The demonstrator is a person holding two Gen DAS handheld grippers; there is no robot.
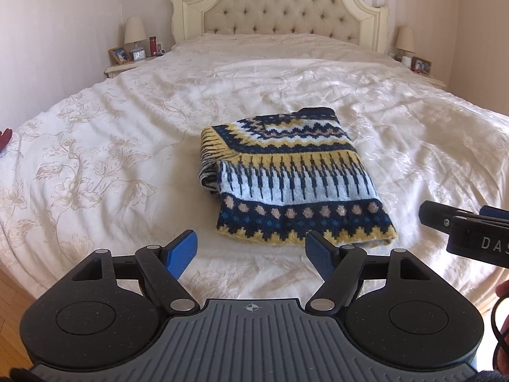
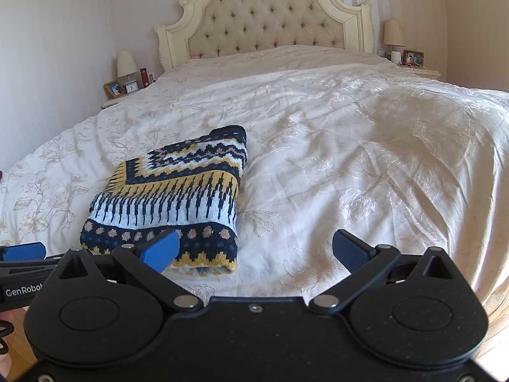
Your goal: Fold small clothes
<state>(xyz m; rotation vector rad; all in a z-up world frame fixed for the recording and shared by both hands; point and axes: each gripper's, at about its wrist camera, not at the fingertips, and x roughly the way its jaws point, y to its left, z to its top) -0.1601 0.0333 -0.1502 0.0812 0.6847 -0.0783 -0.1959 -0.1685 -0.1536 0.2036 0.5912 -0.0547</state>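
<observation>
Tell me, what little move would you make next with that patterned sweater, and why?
Probably just draw both tools back. The sweater already lies on the bed as a folded bundle, and the left tool and right tool are both open, holding nothing. Its left edge looks a bit bunched, so a light tuck there might come first.

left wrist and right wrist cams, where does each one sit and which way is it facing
Left wrist: rides on the left hand-held gripper at the foot of the bed, facing the headboard; the folded sweater lies just ahead, its own open fingers frame the bottom, and the right hand-held gripper enters at right.
Right wrist: rides on the right hand-held gripper, further right, also facing the headboard; the sweater sits left of centre behind its left finger.
Shared: the sweater, bed, headboard, and each other's gripper.
</observation>
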